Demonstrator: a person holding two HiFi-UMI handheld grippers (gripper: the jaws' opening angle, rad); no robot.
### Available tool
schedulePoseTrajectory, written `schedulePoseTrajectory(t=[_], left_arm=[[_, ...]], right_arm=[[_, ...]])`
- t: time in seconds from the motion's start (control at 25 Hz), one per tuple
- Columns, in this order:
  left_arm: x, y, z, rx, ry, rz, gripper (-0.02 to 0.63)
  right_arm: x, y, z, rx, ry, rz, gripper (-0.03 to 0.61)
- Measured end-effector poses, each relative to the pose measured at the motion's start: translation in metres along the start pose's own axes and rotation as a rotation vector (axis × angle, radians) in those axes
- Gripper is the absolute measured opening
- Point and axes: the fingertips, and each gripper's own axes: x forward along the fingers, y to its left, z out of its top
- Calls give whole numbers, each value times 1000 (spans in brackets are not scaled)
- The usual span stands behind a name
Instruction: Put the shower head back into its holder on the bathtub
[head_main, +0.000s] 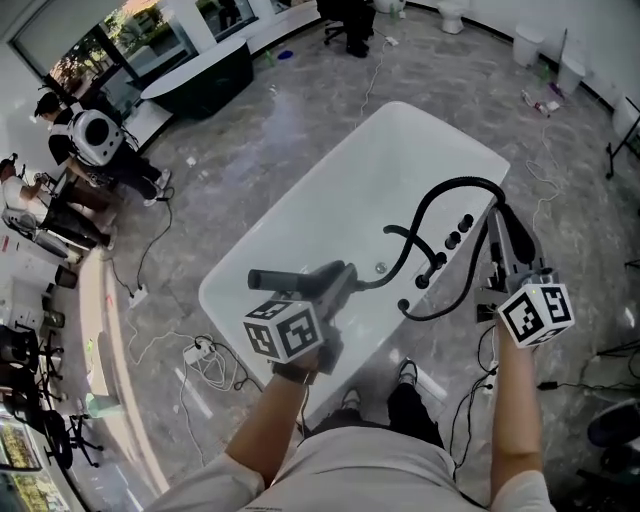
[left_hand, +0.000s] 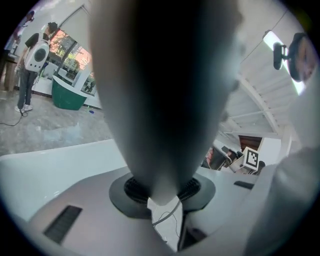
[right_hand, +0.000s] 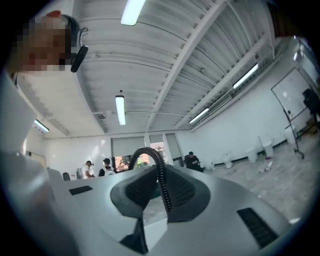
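Observation:
The white bathtub (head_main: 300, 225) lies slantwise below me. My left gripper (head_main: 335, 282) is shut on the dark shower head (head_main: 278, 280), which it holds level over the tub's near left end. In the left gripper view the shower head (left_hand: 160, 85) is a big blurred dark shaft that fills the gap of the left gripper (left_hand: 162, 192). A black hose (head_main: 440, 200) loops over the right rim. My right gripper (head_main: 503, 228) is shut on that hose beside the black tap fittings (head_main: 452, 238). The hose (right_hand: 161, 172) runs up between the pads of the right gripper (right_hand: 162, 197).
Cables and a power strip (head_main: 196, 352) lie on the grey floor left of the tub. My shoes (head_main: 405, 375) stand at the tub's near end. People (head_main: 95, 140) stand far left by a dark tub (head_main: 200, 75). A stand (head_main: 620, 140) is at the right.

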Motion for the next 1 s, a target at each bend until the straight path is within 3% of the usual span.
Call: schedulePoseTrajectory(t=[0.2, 0.28, 0.36, 0.52, 0.72, 1.0], left_arm=[[11, 12, 3, -4, -29, 93, 103], [8, 18, 6, -14, -50, 119, 103], [5, 23, 7, -18, -73, 145, 103], [-5, 23, 15, -18, -122, 167, 103], [-18, -1, 50, -21, -208, 94, 101], [-26, -41, 81, 0, -234, -7, 101]], right_arm=[[50, 14, 6, 130, -5, 183, 58], [68, 24, 14, 104, -26, 230, 14], [84, 35, 20, 69, -24, 287, 14], [96, 41, -9, 58, 84, 348, 14], [59, 13, -104, 129, 284, 270, 14], [-34, -73, -237, 233, 528, -15, 15]])
